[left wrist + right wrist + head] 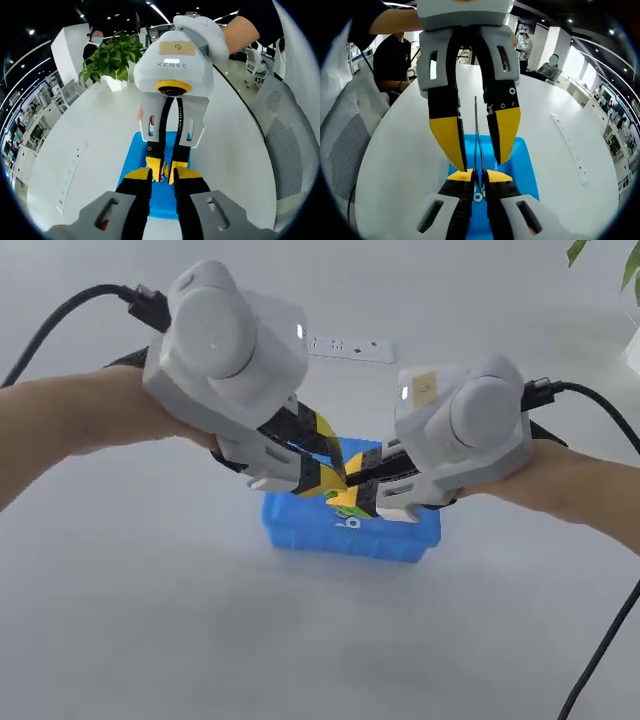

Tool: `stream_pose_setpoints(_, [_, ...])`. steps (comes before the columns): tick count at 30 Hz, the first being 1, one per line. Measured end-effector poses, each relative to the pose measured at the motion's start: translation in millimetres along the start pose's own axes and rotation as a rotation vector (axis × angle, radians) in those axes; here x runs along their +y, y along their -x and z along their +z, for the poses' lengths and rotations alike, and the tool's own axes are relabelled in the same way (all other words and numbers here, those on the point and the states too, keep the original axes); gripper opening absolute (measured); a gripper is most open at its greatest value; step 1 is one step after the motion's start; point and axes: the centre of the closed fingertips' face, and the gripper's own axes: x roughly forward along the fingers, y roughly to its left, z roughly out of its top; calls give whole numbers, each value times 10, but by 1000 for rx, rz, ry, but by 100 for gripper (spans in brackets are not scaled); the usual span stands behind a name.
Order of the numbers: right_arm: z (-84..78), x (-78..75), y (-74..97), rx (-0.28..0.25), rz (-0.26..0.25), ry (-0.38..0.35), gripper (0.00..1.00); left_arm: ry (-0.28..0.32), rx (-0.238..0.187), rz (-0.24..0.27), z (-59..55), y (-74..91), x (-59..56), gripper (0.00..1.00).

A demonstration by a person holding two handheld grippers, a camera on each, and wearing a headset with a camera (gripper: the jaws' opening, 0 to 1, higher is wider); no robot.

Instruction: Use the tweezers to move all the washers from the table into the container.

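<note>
Right gripper view shows tweezers (475,125) clenched in right tool (479,174), left tool (481,163) released; head view shows the blue container (335,538).

two tools (left tool (162,174), right tool (475,176)), one container (300,530), one pair of tweezers (475,135), one power strip (350,345).

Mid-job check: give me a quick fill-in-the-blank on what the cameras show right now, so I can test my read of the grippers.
1. Both grippers are above the ___ container.
2. The right gripper is shut on the ___.
3. The left gripper has its jaws ___, one on each side of the thin metal shaft.

Missing words: blue; tweezers; open.
</note>
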Motion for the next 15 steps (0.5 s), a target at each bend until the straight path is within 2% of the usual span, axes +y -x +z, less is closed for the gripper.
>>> stream_pose_setpoints(6, [45,43,67,15,13,32,8,4,-30,10,94,117,-28,13])
stream_pose_setpoints(10, [118,67,154,13,11,41,8,6,-45,12,164,202,-100,10])
stream_pose_setpoints(15, [262,210,340,-2,20,68,8,15,-92,26,315,355,-227,10])
